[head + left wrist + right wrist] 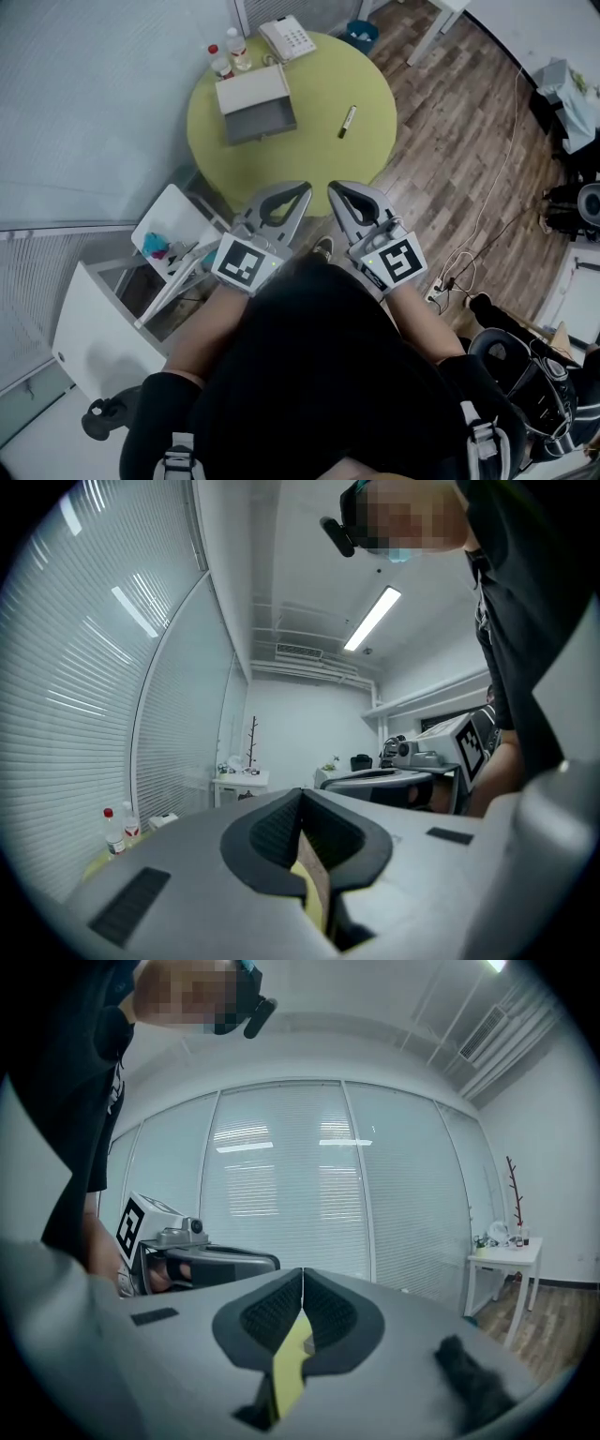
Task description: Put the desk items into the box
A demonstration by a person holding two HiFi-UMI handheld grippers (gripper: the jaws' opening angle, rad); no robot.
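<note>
Well back from the round green table (309,155), both grippers hang close to the person's body, side by side and just apart, tips pointing at the table's near edge. The left gripper (302,192) has its jaws pressed together with nothing between them, as its own view shows (301,795). The right gripper (335,192) is likewise closed and empty (302,1275).

On the table, the grey box (255,111) sits left of centre toward the far side, its lid tilted back and its open compartment facing the person. A pen (347,121) lies to the box's right, well apart from it, with bare tabletop all around and plenty of room between it and the near rim. A phone (287,37) rests at the far edge, just beyond the box lid. Two bottles (229,54) stand upright at the far-left rim, close beside the lid.

A white stand (173,230) sits to the left of the grippers, near the table's left side. To the right the wooden floor (450,141) is open, crossed by a thin cable (497,178).
</note>
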